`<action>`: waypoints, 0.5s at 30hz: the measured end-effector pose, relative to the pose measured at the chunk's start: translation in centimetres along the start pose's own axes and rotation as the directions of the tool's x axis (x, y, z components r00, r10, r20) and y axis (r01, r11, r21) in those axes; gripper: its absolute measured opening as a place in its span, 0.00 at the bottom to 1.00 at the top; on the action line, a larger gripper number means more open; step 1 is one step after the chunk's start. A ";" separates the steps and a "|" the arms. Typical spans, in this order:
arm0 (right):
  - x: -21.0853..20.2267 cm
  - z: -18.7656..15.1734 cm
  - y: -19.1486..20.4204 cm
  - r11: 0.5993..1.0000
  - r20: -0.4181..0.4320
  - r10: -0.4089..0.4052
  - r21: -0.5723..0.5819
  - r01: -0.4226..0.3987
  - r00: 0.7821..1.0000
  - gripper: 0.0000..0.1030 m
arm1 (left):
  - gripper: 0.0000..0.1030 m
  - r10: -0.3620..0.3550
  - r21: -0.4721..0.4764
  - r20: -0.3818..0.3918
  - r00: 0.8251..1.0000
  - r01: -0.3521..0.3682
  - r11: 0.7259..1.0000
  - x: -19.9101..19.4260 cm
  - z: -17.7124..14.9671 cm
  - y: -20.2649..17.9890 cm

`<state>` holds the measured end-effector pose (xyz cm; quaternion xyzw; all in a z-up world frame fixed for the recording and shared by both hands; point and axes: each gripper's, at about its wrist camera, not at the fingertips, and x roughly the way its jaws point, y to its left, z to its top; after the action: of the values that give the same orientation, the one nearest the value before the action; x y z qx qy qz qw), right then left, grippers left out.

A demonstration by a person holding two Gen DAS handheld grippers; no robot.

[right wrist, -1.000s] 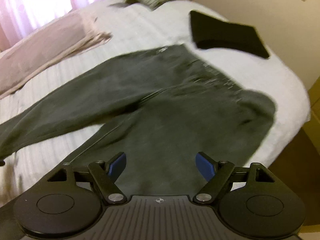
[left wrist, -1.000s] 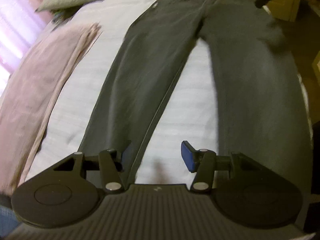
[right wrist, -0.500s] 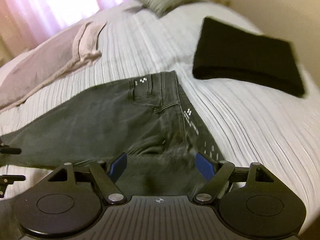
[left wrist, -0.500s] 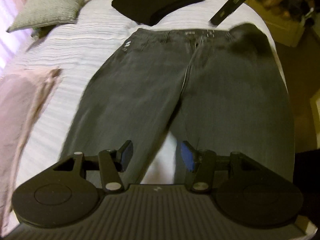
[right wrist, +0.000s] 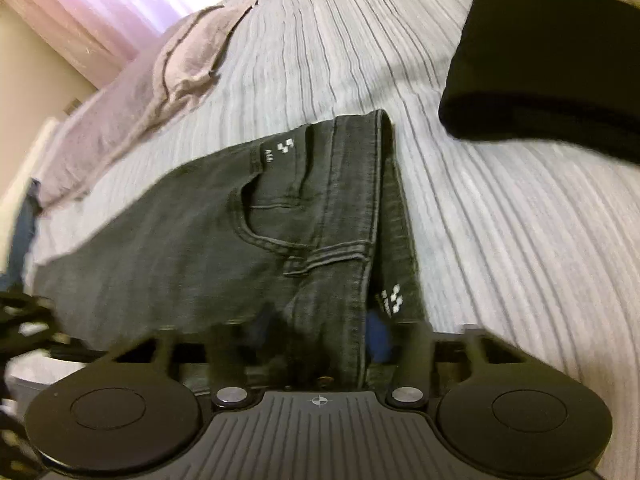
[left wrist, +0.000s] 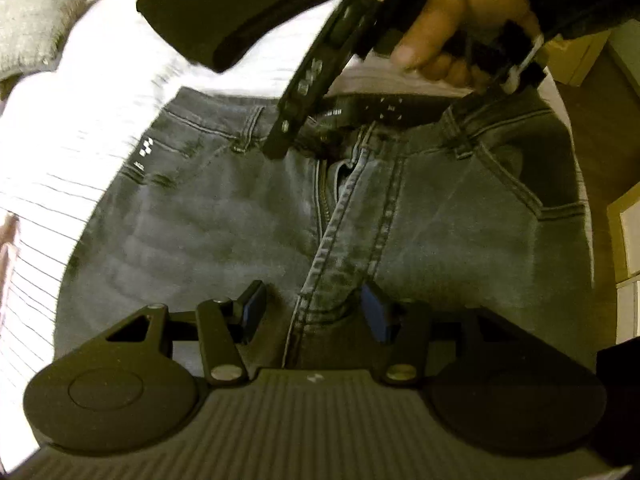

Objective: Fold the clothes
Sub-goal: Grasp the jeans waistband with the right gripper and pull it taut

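Dark grey jeans (left wrist: 240, 220) lie front up on the bed, fly partly unzipped, waistband at the far side. My left gripper (left wrist: 314, 314) hovers open low over the crotch, the fly seam running between its blue pads. A hand (left wrist: 440, 20) holds my right gripper at the waistband; one of its fingers (left wrist: 304, 88) points down onto the denim. In the right wrist view the jeans (right wrist: 200, 240) stretch away to the left, and the right gripper (right wrist: 320, 328) is open with the waistband edge and button lying between its fingers.
A folded black garment (right wrist: 552, 60) lies on the striped white bedsheet (right wrist: 520, 240) just past the waistband. A crumpled pink cloth (right wrist: 180, 72) sits toward the curtains. A grey-green pillow (left wrist: 36, 12) is at the far left. The bed's right edge drops to floor and boxes (left wrist: 628, 232).
Both grippers moved along the jeans toward the top. The left went from the legs to the crotch; the right came down onto the waistband, its fingers a little closer together.
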<state>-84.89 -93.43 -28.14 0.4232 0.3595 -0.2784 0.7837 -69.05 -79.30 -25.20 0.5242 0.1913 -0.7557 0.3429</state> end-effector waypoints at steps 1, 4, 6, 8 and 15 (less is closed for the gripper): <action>-0.4 0.1 0.3 1.000 -0.006 0.000 -0.005 0.000 1.000 0.17 | 0.47 0.001 0.003 0.002 1.000 -0.001 1.000 0.1 0.1 0.1; -2.2 1.6 2.1 0.996 0.019 -0.025 -0.088 0.026 1.000 0.14 | 0.46 0.015 0.016 0.020 1.000 -0.016 1.000 -0.2 0.8 0.3; -2.9 3.3 2.6 0.990 0.037 -0.036 -0.132 0.041 0.999 0.14 | 0.46 0.011 -0.012 0.030 1.000 -0.011 1.000 0.1 1.3 0.9; -1.5 4.4 1.7 0.990 -0.010 -0.032 -0.137 0.030 0.999 0.14 | 0.46 0.008 -0.033 0.026 1.000 -0.007 0.999 0.8 1.6 1.4; -1.9 2.1 1.3 0.996 0.005 -0.063 -0.070 0.064 0.998 0.43 | 0.48 -0.028 -0.055 0.002 1.000 0.028 0.998 1.8 0.5 1.7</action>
<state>-84.39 -94.31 -25.20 0.3833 0.3812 -0.2910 0.7893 -68.57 -81.33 -26.53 0.5115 0.2191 -0.7550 0.3468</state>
